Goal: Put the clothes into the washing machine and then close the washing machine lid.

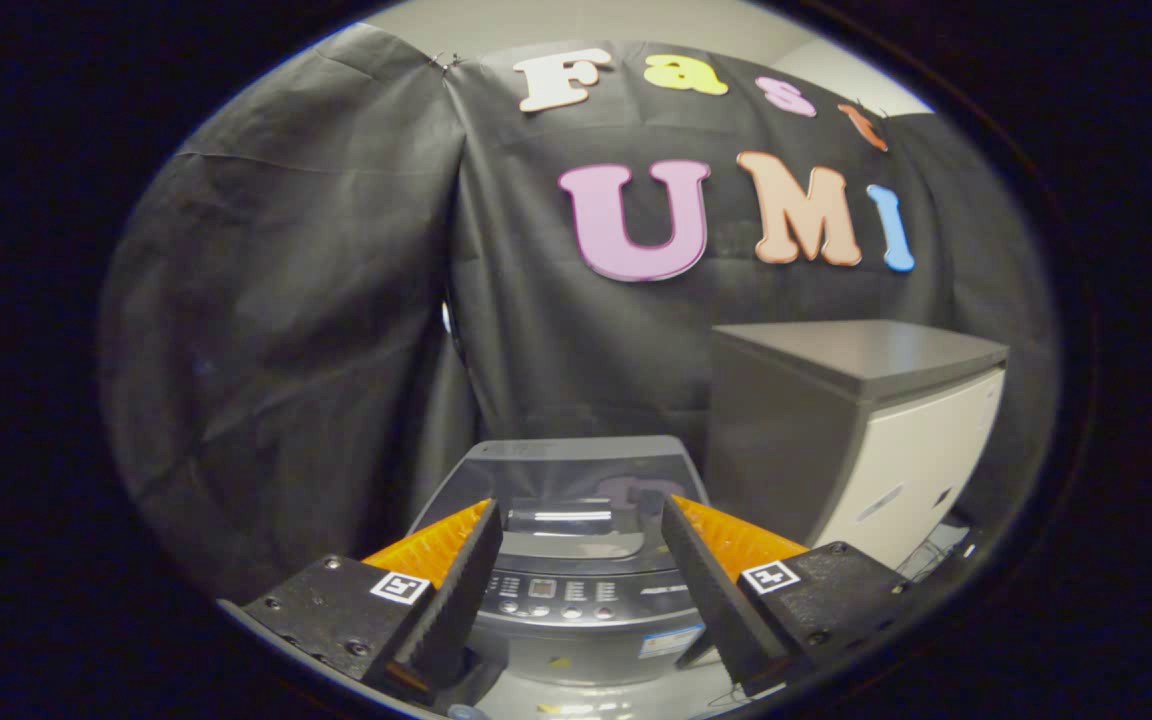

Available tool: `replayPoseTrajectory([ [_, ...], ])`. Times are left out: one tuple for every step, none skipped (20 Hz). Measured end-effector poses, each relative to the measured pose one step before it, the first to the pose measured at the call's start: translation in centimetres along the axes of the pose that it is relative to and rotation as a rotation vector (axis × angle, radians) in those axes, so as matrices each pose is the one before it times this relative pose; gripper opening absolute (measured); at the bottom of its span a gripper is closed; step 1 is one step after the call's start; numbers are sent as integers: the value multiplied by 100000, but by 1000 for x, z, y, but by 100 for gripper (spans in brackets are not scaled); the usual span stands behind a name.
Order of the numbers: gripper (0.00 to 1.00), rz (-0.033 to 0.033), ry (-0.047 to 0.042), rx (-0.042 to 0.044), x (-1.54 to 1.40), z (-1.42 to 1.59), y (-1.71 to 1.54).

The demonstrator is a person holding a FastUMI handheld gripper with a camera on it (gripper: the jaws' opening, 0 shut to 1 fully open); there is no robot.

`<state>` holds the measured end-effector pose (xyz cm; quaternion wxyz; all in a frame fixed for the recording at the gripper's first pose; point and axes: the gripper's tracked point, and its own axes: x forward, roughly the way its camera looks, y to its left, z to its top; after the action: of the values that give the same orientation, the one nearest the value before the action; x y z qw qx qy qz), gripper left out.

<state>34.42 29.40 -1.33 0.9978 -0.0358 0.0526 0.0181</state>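
A small grey washing machine (pixel 576 560) stands low ahead of me, seen between and beyond my two fingers. Its dark glass lid (pixel 561 480) lies flat and closed on top, and the control panel (pixel 576 590) with its buttons faces me. My gripper (pixel 581 515) hovers above the machine's front, open, with nothing between its orange-and-black fingers (pixel 456 575). I see no clothes from here.
A grey-and-white cabinet (pixel 856 430) stands right of the washing machine, taller than it. Black cloth (pixel 286 350) hangs behind and to the left as the booth's wall.
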Motion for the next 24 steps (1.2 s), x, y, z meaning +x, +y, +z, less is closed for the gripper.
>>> replayPoseTrajectory([
  [98,276,-788,-1641,-741,209,-321],
  [98,-201,-818,-1155,-1053,261,-353],
  [98,-78,-1033,-1874,-954,351,-340],
  [98,-684,-1693,-1647,-1103,549,-496],
  [98,-381,-1773,-1467,-1030,630,-466],
  [98,-654,-2559,-31,-1180,722,-478],
  [98,-2,-1988,800,-829,624,-385],
  [98,-87,-1556,1478,-1091,450,-397],
  [97,-1131,-2589,884,-688,697,-675],
  [97,-860,-990,318,-1217,588,-540],
  [97,96,-1705,-571,-550,297,-269],
  [97,48,-269,-216,-975,268,-267],
  [97,-507,-1512,-1868,-727,247,-406],
  [97,156,-1075,-1477,-1016,332,-365],
  [97,30,-779,-166,-830,-297,-240],
  [97,520,-819,148,-720,-159,-219],
  [97,574,-386,1036,-522,-246,-201],
  [97,-302,-751,183,-759,-265,-554],
  [97,283,-64,912,-370,-253,-501],
  [97,-448,1256,1056,-517,-677,-551],
  [97,-348,939,1672,-294,-610,-660],
  [97,-406,715,1070,-354,-450,-594],
  [97,-720,58,1363,-146,-88,-766],
  [97,60,-530,1117,-219,202,-648],
])
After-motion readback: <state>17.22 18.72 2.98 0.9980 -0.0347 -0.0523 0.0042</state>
